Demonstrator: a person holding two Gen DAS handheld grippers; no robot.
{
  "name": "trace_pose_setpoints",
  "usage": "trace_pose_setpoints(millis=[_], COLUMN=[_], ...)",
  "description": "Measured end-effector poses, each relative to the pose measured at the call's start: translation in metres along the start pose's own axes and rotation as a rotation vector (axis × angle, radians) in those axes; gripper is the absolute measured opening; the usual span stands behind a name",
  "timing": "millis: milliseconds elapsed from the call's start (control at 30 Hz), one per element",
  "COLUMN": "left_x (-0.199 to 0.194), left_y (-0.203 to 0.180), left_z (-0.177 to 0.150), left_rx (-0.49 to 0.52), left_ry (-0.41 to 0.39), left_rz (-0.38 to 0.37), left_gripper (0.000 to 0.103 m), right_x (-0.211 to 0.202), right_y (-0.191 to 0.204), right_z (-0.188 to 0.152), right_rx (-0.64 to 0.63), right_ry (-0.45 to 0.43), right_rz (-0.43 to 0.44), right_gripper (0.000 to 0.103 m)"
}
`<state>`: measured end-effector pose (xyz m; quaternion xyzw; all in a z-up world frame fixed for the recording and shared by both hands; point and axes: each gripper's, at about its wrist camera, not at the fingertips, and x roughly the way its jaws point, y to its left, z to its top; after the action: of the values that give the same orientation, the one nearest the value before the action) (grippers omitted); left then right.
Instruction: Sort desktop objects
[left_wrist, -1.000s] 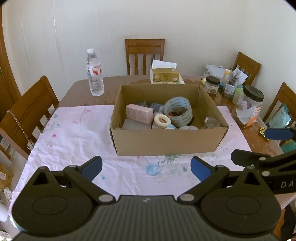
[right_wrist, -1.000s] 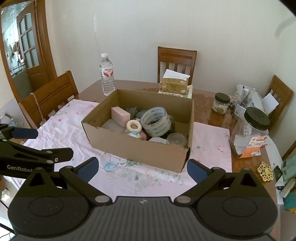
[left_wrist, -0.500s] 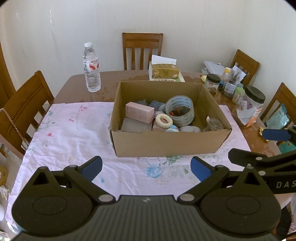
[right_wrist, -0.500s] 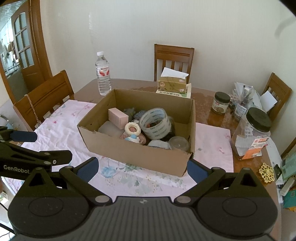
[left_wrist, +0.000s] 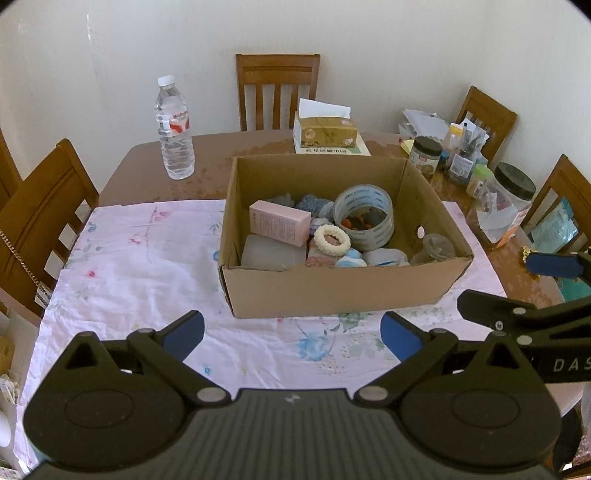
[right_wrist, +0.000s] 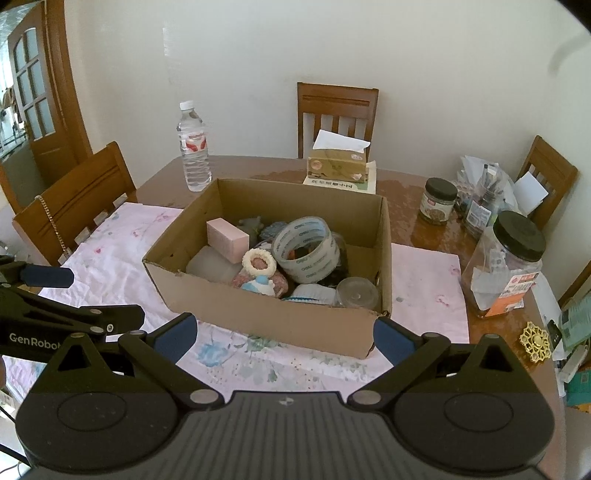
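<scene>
Both grippers are hanging above the near edge of the table, and neither is carrying anything: the left gripper (left_wrist: 291, 330) is holding its jaws spread wide with only cloth showing between the blue pads, and the right gripper (right_wrist: 284, 334) is doing the same, jaws wide apart and empty. Ahead of them the cardboard box (left_wrist: 332, 291) is sitting on the pink flowered cloth (left_wrist: 147, 266), and the small things are all lying inside it: a pink carton (left_wrist: 279, 222) leaning on a cloudy plastic tub (left_wrist: 273, 254), a roll of clear tape (left_wrist: 364, 218) standing on edge, a cream ring (left_wrist: 331, 240), some knitted pieces and a little glass jar (right_wrist: 356, 293) in the near right corner. The cloth around the box is lying bare. Further back a water bottle (left_wrist: 174, 129), a tissue box (left_wrist: 325, 131) and a cluster of jars and papers (left_wrist: 480, 173) are standing on the bare wood, well apart from the box. This is fitting two readings: either the loose things are gathered into the box and the sorting is as good as done, or the box is the heap waiting to be picked through onto the cloth, and the pictures are not settling which
</scene>
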<state>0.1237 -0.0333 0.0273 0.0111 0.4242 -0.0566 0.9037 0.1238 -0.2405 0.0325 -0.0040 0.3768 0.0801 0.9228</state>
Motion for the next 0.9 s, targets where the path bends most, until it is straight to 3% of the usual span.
trace_pose_setpoints(millis=[900], left_x=[0.0103], left_y=[0.0040], left_z=[0.0046], left_rx=[-0.002], left_ry=[0.038], left_rz=[-0.007], left_gripper=[0.102], right_x=[0.0081], right_y=[0.0011], right_z=[0.0037], right_rx=[0.016], right_ry=[0.005], right_rz=[-0.004], right_gripper=[0.103])
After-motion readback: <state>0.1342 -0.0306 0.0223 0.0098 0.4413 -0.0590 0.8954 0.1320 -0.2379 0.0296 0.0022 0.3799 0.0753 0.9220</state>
